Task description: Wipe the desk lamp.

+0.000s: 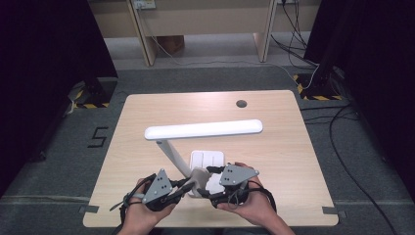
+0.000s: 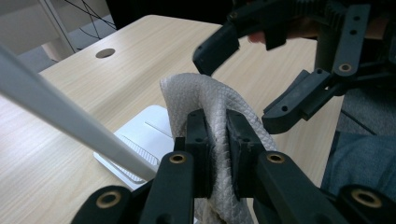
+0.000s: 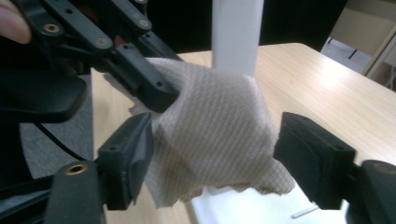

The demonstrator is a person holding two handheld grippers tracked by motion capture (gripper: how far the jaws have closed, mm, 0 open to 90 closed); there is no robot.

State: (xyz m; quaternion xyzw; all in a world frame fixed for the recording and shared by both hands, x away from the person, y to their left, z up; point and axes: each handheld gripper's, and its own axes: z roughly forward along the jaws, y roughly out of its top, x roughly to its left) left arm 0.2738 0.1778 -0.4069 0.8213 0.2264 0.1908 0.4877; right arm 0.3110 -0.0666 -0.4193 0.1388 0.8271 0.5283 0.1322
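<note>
Left gripper (image 2: pixel 215 140): jaws pinching white textured cloth (image 2: pixel 205 100), held above near table edge beside lamp foot. Right gripper (image 3: pixel 212 163): jaws spread wide either side of same cloth, pads not pressing. Judgement: cloth picked up, handover or wiping not yet done. Beyond: white desk lamp (image 1: pixel 203 129) with square base, standing mid light wooden table (image 1: pixel 274 105). Floor left of table: black marking reading "5" (image 1: pixel 98 136).

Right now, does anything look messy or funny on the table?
Only the white cloth: it is crumpled and bunched, pinched in the left gripper, up beside the desk lamp. The right gripper stands open around it.
</note>
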